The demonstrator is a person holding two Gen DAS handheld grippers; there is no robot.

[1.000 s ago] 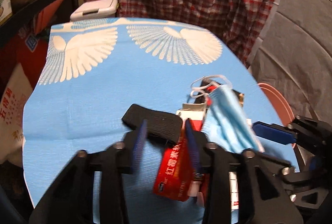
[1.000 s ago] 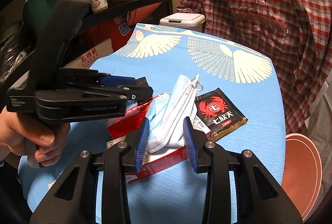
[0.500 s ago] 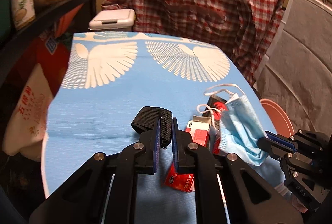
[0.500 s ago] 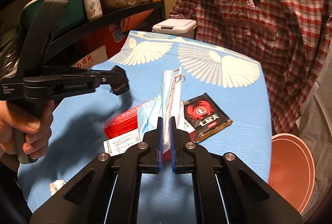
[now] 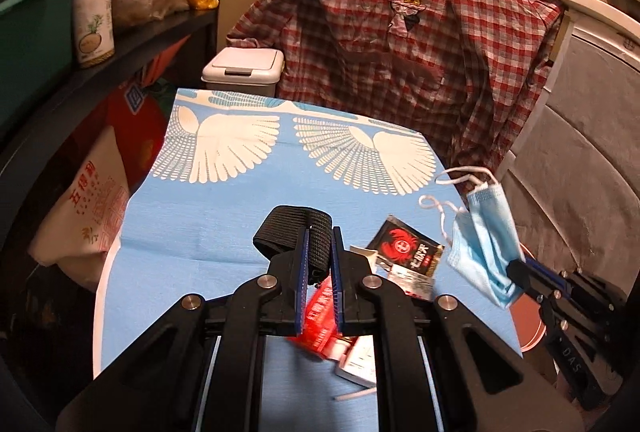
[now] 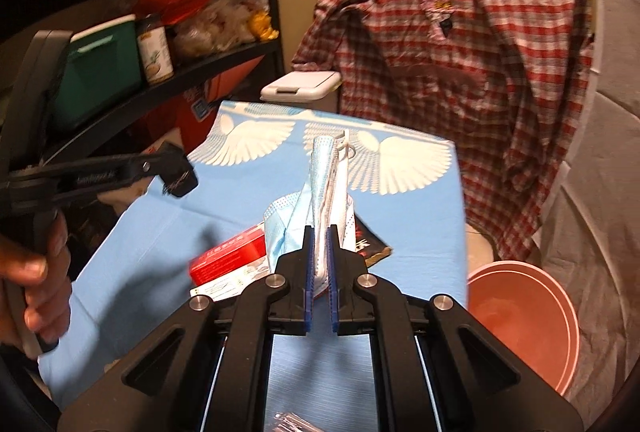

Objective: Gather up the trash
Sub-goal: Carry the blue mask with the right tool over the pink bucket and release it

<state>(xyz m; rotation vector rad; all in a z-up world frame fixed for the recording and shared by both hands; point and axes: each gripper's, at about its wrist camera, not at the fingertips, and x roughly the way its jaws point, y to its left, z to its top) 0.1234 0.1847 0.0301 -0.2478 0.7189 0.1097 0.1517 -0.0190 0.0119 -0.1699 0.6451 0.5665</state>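
My left gripper (image 5: 319, 234) is shut on a black ribbed strap (image 5: 294, 232), which it holds above the blue cloth-covered table (image 5: 200, 232). The same strap (image 6: 176, 175) shows at the left gripper's tip in the right wrist view. My right gripper (image 6: 320, 232) is shut on a light blue face mask (image 6: 324, 175), lifted off the table; the mask (image 5: 484, 236) hangs from it at the right of the left wrist view. On the table lie a red box (image 6: 232, 256) and a black crab-print packet (image 5: 408, 250).
A white lidded bin (image 5: 244, 69) stands beyond the table's far edge. A pink basin (image 6: 520, 316) sits low at the right. A plaid shirt (image 5: 400, 43) hangs behind. Dark shelves (image 6: 140, 43) with jars and bags rise at the left. A hand (image 6: 36, 280) holds the left gripper.
Both grippers closed, the left on the black strap and the right on the mask. Both then rose, lifting their items off the table.
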